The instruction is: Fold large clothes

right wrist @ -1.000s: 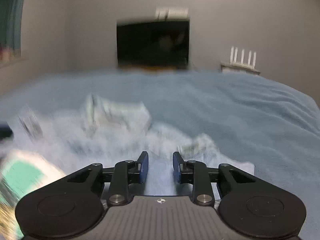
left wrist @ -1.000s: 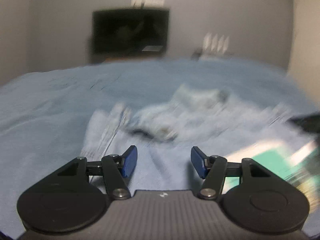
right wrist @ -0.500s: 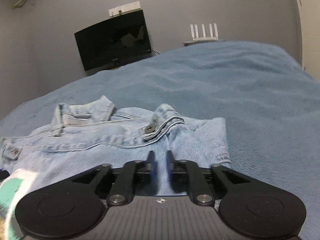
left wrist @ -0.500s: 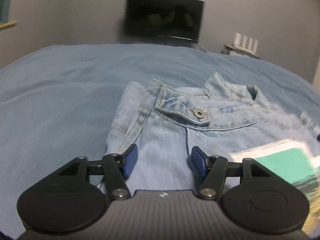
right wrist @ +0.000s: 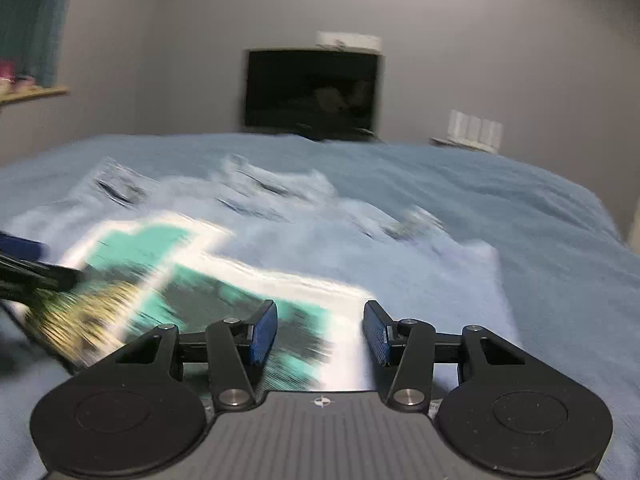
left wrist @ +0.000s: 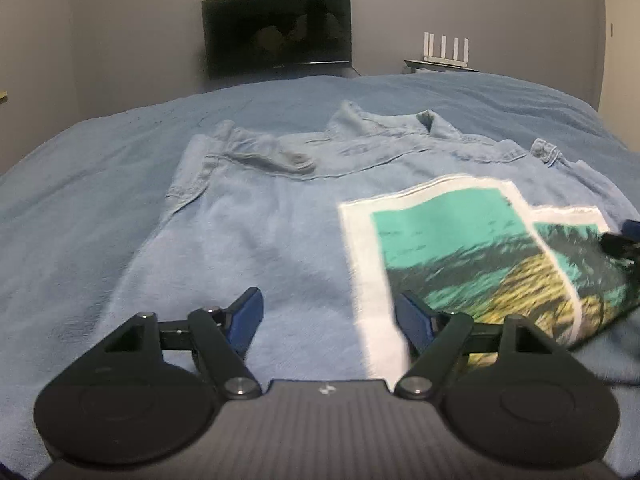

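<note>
Denim jacket lies spread flat on the blue bedspread, collar toward the far wall, printed teal-and-yellow panel facing up on its near right part. Left gripper: fingers apart, nothing between them, hovering over the jacket's near edge beside the print. Right gripper: fingers apart, empty, over the print's white border; this view is motion-blurred. Dark TV on the wall and a white router stand beyond the bed.
</note>
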Available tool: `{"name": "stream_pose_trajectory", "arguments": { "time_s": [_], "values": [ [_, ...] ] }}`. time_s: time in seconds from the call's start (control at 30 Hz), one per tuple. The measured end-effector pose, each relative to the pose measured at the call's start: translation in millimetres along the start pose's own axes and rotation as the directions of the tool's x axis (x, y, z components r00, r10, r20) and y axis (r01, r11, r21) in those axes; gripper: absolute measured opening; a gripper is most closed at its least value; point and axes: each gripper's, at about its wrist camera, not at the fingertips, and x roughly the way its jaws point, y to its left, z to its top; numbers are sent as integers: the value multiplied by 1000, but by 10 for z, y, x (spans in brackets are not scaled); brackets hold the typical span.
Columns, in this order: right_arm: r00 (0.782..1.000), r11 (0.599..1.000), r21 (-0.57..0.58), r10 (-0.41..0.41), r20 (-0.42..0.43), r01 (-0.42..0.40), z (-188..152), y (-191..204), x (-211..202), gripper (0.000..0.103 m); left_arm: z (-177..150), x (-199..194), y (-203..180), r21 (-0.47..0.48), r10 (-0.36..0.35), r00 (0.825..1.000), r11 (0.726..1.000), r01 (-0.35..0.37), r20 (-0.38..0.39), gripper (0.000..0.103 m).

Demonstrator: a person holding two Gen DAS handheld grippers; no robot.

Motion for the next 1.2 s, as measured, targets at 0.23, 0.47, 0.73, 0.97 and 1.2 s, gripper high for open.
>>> {"name": "stream_pose_trajectory", "arguments": {
  "time_s": [0.23, 0.47, 0.73, 0.97, 1.2],
  "values": [
    [989, 964, 242, -83, -122, 111, -51, -609, -152, 61, -81, -202, 262, -33, 79, 995, 996, -81, -60, 74],
    [996, 980, 181, 77, 55, -85, 276, -64, -507, 56, -16, -652, 206, -90, 6, 999, 996, -2, 40, 75],
    [985, 984, 65, 164, 52, -167, 169, 610, -110, 56, -43, -318, -338, -31, -117, 990, 992, 120, 75, 77],
    [986, 985, -51, 160, -42, -162, -35, 791, 315, 54, -227, -10, -382, 36, -161, 986, 986, 160, 38, 79],
    [985, 983, -59, 170, -28, -172, -91, 782, 315, 54, -252, -71, -365, 51, -165, 983, 985, 162, 74, 80]
  ]
}}
